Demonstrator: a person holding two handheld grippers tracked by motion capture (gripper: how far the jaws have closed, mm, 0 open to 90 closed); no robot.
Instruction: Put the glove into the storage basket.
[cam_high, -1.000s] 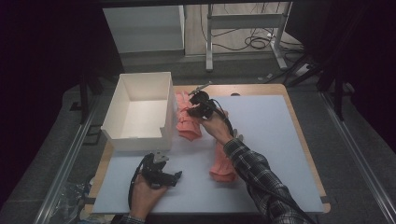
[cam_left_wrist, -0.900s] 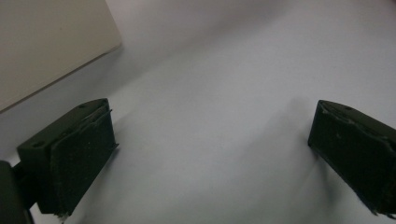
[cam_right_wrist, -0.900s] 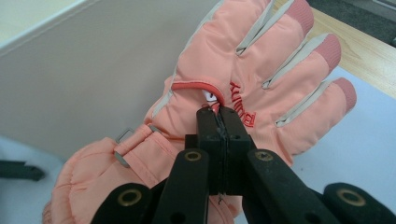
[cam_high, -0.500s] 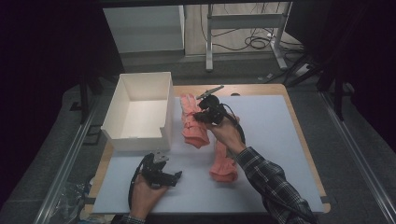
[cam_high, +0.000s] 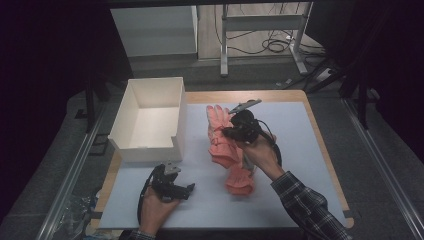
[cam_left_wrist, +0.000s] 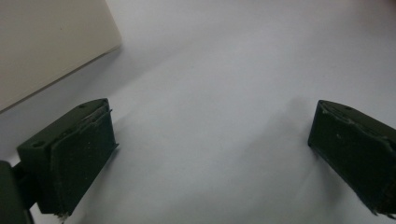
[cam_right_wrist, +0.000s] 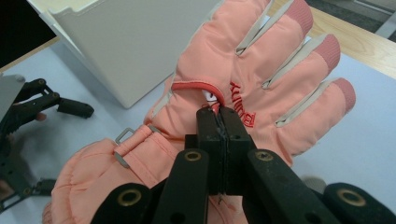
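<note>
Nearest, the left gripper (cam_high: 186, 189) rests on bare mat (cam_high: 300, 150) beside the white box (cam_high: 150, 120), jaws spread wide on nothing. Farther, the right gripper (cam_right_wrist: 219, 116) is clamped on the pink glove (cam_right_wrist: 261, 79) mid-table, just beside the box wall; the glove's cuff is cut off below.

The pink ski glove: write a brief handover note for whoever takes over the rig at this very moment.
Right gripper: shut on the pink ski glove, pinching it at the back of the hand, beside the white box.
Left gripper: open, holding nothing, low over the blue mat near the box's corner.
Done: glove gripped.
Left, probably: move the glove into the box, which looks empty.
</note>
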